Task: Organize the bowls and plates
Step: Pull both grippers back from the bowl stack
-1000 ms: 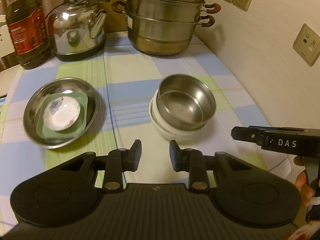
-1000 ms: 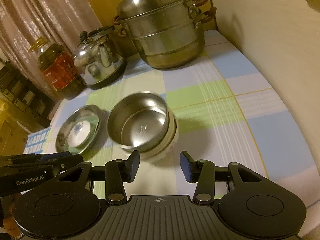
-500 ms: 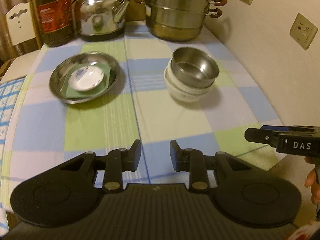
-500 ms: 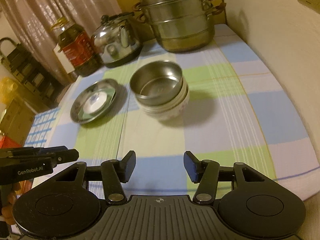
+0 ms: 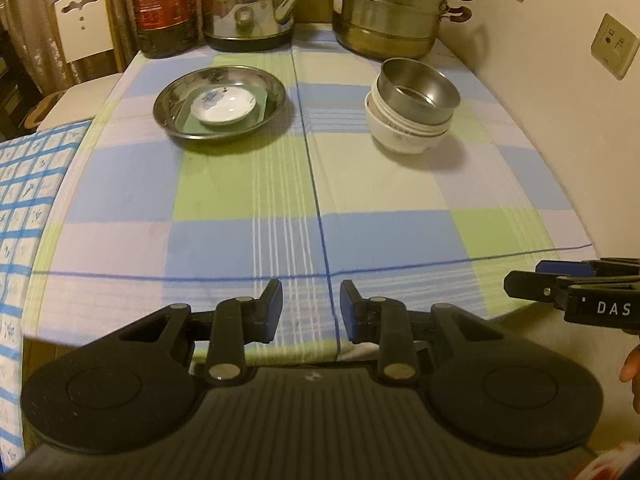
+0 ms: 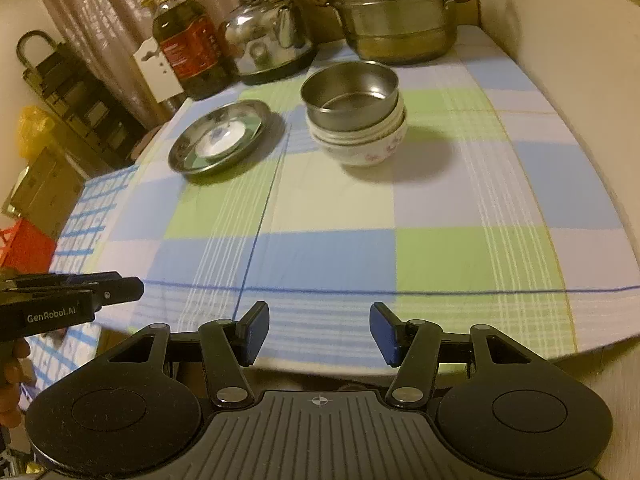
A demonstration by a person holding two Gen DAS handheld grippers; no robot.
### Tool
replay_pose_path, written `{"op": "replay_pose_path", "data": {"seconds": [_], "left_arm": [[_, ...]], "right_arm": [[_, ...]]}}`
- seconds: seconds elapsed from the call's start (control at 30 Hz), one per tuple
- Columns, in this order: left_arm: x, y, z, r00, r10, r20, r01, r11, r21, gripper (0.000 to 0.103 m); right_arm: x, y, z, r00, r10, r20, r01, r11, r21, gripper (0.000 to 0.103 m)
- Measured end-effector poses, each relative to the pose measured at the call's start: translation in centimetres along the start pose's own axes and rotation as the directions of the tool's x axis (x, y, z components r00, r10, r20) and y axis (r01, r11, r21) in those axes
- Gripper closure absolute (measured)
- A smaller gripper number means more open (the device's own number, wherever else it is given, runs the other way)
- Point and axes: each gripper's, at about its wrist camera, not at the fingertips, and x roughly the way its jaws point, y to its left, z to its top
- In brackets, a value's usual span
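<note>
**Two stacks built, both claws pulled back**

Two neat piles sit on the counter (image 5: 248,184) now, and over the last second I have drawn both claws away from them toward the near edge. A second ago the bowls filled the lower half of each view; now they sit well up the checked cloth, far from my fingers.

The left claw (image 5: 311,310) is part open with nothing between its pads. The right claw (image 6: 319,334) stands wider; it spread over the last second, and its gap is empty too. Neither has hold of anything.

The steel bowl (image 6: 350,94) nests inside the white bowls (image 6: 362,146) toward the wall side. Well apart to the left, the steel plate (image 5: 220,106) carries a green dish (image 5: 198,124) with a small white saucer (image 5: 223,107) on top. Behind them stand the kettle (image 5: 248,4), oil bottle (image 5: 166,4) and steamer pot (image 5: 390,12), untouched by this work.

My reading: bowls are grouped with bowls and plates with plates, so the sorting looks finished, and this retreat is me clearing out. I see no loose dish left on the cloth. If anything remains, it is only squaring the steel bowl, which sits slightly tilted in its stack.
</note>
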Motion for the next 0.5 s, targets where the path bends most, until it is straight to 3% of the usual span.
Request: {"op": "replay_pose_path", "data": {"seconds": [0.5], "left_arm": [[-1.6, -0.4, -2.5, 1.0, 0.025, -0.005, -0.025, 0.999, -0.028, 0.075]], "right_arm": [[-1.0, 0.6, -1.9, 1.0, 0.013, -0.016, -0.014, 0.999, -0.045, 0.047]]}}
